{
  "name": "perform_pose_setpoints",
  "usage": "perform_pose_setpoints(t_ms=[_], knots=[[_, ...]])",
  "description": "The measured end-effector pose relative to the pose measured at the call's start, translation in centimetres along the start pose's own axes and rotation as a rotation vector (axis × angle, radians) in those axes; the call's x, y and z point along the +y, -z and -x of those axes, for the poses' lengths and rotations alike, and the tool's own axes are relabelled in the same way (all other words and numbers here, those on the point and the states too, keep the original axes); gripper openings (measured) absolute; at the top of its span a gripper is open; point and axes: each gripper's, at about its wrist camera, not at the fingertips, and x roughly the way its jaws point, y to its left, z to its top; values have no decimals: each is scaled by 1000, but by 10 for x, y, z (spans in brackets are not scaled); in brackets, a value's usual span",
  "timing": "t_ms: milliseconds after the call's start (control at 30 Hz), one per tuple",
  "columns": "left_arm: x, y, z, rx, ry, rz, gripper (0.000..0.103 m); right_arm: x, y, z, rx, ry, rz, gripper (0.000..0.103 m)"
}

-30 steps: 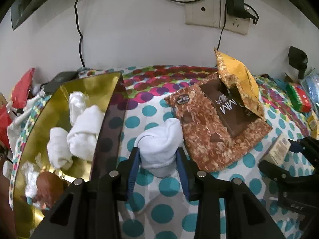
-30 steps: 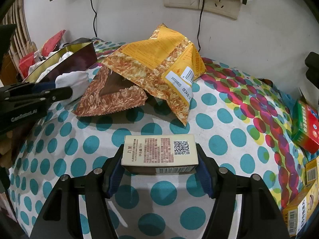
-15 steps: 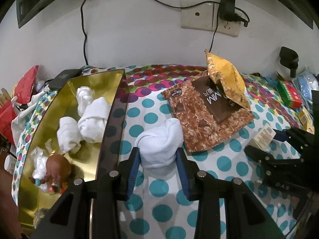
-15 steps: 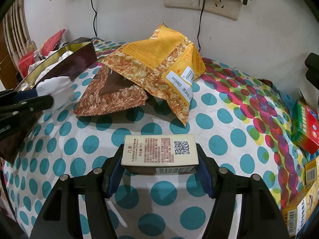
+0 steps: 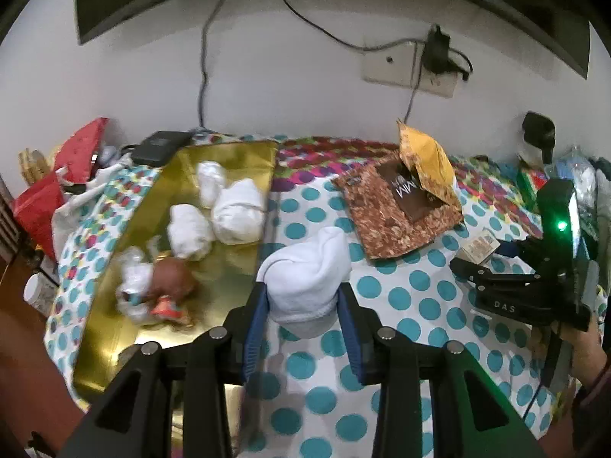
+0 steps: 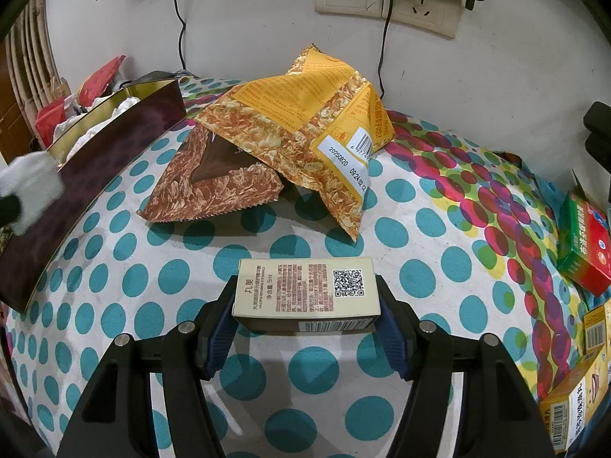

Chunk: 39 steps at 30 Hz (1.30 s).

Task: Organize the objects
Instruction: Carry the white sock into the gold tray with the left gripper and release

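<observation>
My left gripper (image 5: 303,305) is shut on a rolled white sock (image 5: 307,271) and holds it above the polka-dot cloth, just right of the gold tray (image 5: 225,278). The tray holds three white sock rolls (image 5: 236,210) and a small brown doll (image 5: 168,278). My right gripper (image 6: 307,313) is shut on a small beige box (image 6: 305,286) with a QR code, low over the cloth. That gripper also shows in the left wrist view (image 5: 515,286). The sock shows at the left edge of the right wrist view (image 6: 28,179).
A brown and orange snack bag (image 6: 290,129) lies at the table's middle back. A red-green box (image 6: 584,244) and yellow boxes (image 6: 573,412) sit at the right edge. Red packets (image 5: 65,175) and a black device (image 5: 160,145) lie left behind the tray. Wall sockets with cables are behind.
My left gripper has lifted and pulled back with the sock, so more of the tray shows. The right gripper and its box have stayed in place.
</observation>
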Motion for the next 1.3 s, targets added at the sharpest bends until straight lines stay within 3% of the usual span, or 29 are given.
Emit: perform_pose_setpoints(t_ms=[233, 500, 733, 967, 1300], knots=[[36, 4, 38, -46, -67, 53, 37, 0, 1, 0, 0, 1, 0, 63], [84, 21, 54, -13, -104, 120, 37, 0, 1, 0, 0, 2, 0, 63], [86, 36, 41, 37, -79, 132, 37, 1, 1, 0, 0, 2, 0, 63], [69, 31, 15, 67, -67, 104, 37, -1, 0, -1, 1, 5, 0, 63], [73, 25, -13, 93, -73, 126, 37, 1, 1, -1, 1, 6, 0, 63]])
